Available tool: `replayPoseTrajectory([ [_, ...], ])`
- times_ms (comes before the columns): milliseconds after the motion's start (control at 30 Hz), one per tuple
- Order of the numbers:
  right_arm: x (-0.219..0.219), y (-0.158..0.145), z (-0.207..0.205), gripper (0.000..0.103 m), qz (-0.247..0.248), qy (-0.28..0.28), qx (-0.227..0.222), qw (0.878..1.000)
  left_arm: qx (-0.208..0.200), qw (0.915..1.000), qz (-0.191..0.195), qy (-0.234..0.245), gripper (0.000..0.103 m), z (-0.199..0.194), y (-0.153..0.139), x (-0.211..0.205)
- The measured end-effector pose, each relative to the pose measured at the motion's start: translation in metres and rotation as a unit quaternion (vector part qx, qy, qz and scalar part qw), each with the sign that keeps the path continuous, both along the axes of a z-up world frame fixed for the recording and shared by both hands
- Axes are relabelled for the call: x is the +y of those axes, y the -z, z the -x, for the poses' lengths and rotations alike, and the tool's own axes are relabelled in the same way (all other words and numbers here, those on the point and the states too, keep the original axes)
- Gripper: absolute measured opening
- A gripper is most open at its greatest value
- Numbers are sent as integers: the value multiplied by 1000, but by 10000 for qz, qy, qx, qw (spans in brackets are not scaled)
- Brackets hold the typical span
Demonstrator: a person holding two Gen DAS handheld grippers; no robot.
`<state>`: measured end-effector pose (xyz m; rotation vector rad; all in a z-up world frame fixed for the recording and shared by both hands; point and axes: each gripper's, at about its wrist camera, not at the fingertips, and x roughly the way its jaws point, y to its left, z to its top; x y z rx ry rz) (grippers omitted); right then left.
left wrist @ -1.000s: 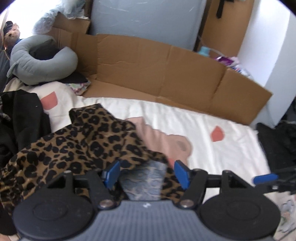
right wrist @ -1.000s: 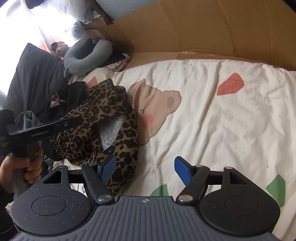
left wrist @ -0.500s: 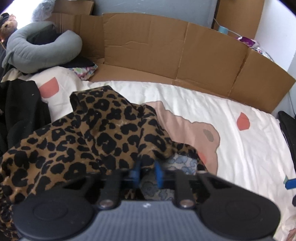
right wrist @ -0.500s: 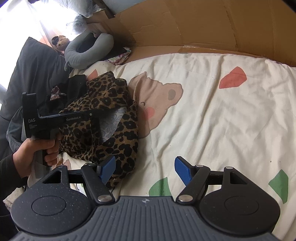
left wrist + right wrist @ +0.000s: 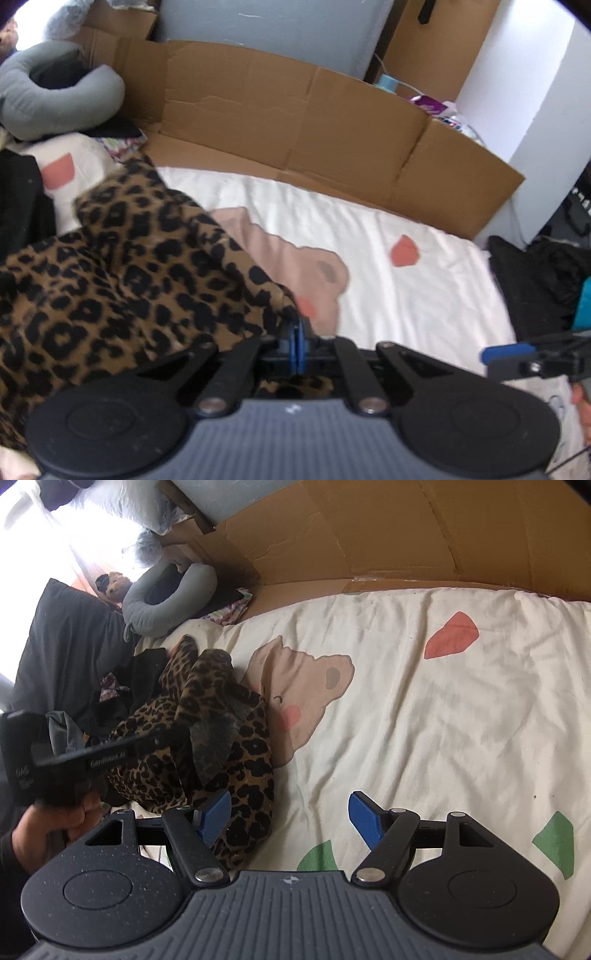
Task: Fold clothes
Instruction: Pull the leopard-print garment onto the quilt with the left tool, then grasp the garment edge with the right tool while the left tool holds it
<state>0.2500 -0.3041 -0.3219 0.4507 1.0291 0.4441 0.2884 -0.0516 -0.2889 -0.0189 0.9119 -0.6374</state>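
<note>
Currently left gripper (image 5: 296, 341) has its blue pads pressed together on an edge of the leopard-print garment (image 5: 122, 295); garment heaped at 9 o'clock on the bedsheet (image 5: 424, 720); right gripper (image 5: 290, 818) spread wide, nothing between, hovering at 6 o'clock.

Leopard-print garment (image 5: 122, 280) in tan with black spots, crumpled in a loose heap on the left part of the bed, grey patterned inner side (image 5: 214, 738) exposed amid the folds, one edge pinched and drawn up toward the right.
</note>
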Motion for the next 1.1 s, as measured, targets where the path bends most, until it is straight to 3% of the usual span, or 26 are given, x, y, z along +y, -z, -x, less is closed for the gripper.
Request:
replayPoseTrajectory([
  [367,6,-3,-12,74,-910,93,264,9955,168,9982,277,513,1,27,-8,-20],
  [767,28,9,-14,72,-1117,-135,515,9923,394,9871,680,1393,1,65,-12,-45],
  [900,24,21,-14,51,-1247,-16,746,9894,478,9846,767,1497,1,72,-11,-48],
  [967,26,26,-14,45,-1290,-66,817,9883,495,9836,770,1552,1,74,-11,-50],
  [1033,27,28,-13,29,-1332,-157,820,9876,523,9829,730,1607,1,76,-10,-51],
  [1100,29,28,-13,2,-1315,-250,752,9881,489,9820,558,1739,1,79,-10,-52],
])
